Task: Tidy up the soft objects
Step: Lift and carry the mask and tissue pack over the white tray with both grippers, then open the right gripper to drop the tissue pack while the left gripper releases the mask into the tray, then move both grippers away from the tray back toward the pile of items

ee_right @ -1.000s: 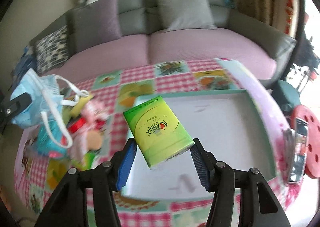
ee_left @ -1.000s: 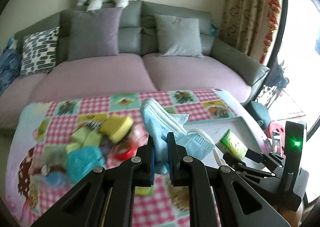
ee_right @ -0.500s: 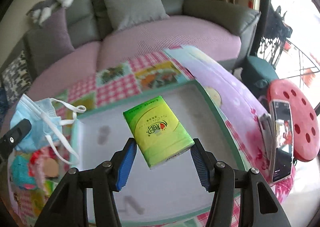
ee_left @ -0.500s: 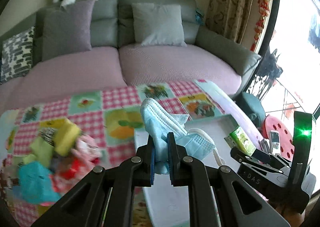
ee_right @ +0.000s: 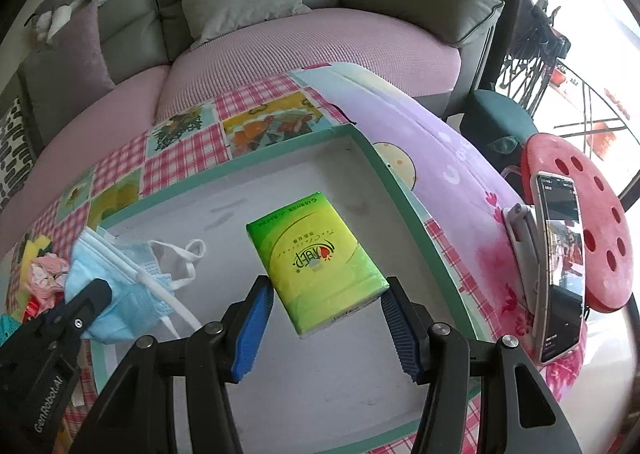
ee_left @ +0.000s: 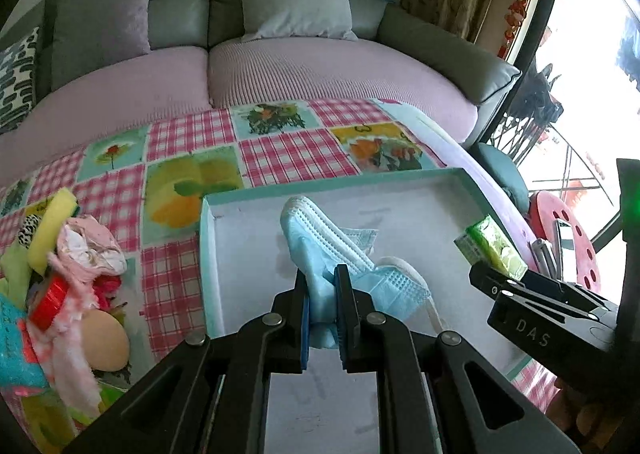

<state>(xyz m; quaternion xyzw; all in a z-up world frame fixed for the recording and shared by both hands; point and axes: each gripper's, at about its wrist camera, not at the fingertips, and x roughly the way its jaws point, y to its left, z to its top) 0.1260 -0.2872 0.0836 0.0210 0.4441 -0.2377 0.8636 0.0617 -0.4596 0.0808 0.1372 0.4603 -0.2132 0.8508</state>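
Above the tray (ee_right: 384, 170), held mask (ee_left: 320, 250) and tissue pack (ee_right: 316, 258).

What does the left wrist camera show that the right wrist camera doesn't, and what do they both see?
Only the left wrist view shows the beige egg-shaped thing in the pile of soft items.

Only the right wrist view shows the phone's lit screen face-on and the pack's printed front.

Both show the blue face mask pinched in the left gripper, the green tissue pack clamped in the right gripper, and the teal-rimmed tray beneath them.
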